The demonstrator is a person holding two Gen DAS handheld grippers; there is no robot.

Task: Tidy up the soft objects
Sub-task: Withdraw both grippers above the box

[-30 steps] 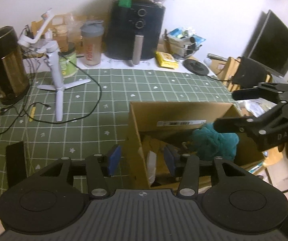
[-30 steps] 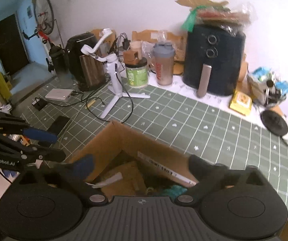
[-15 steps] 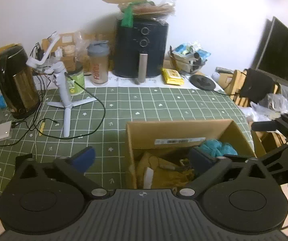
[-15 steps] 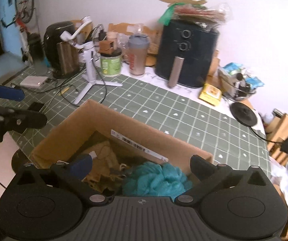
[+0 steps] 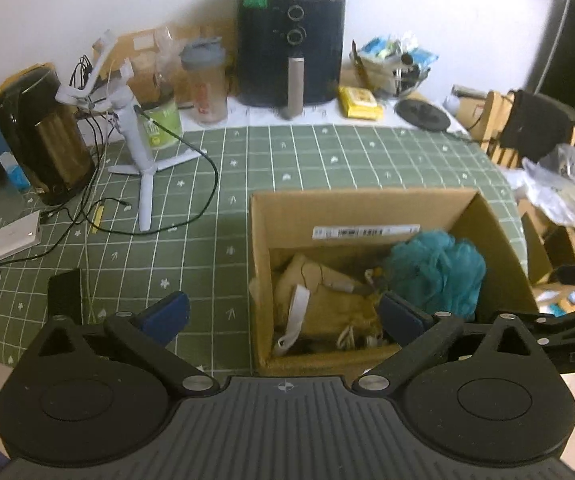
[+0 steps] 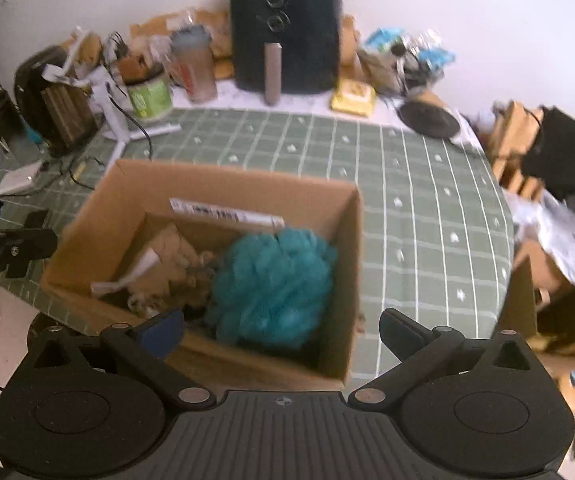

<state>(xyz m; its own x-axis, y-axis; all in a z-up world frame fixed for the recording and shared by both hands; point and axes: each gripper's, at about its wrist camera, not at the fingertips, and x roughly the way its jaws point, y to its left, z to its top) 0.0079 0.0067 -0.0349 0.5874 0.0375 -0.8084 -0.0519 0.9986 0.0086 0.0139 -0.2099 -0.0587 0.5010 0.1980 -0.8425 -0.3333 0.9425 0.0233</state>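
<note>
Teal pouf (image 6: 273, 286), round with no long axis, lies in box (image 6: 351, 240); both claws wide, empty

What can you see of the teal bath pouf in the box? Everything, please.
The teal bath pouf is a ruffled ball of gathered mesh netting, soft and fluffy looking, with no cord visible. It sits inside the open cardboard box, filling the right-hand end, pressed against that side wall and the far wall below the white shipping label. Its left side rests against tan fabric items. No fingers touch it; it lies loose.
</note>
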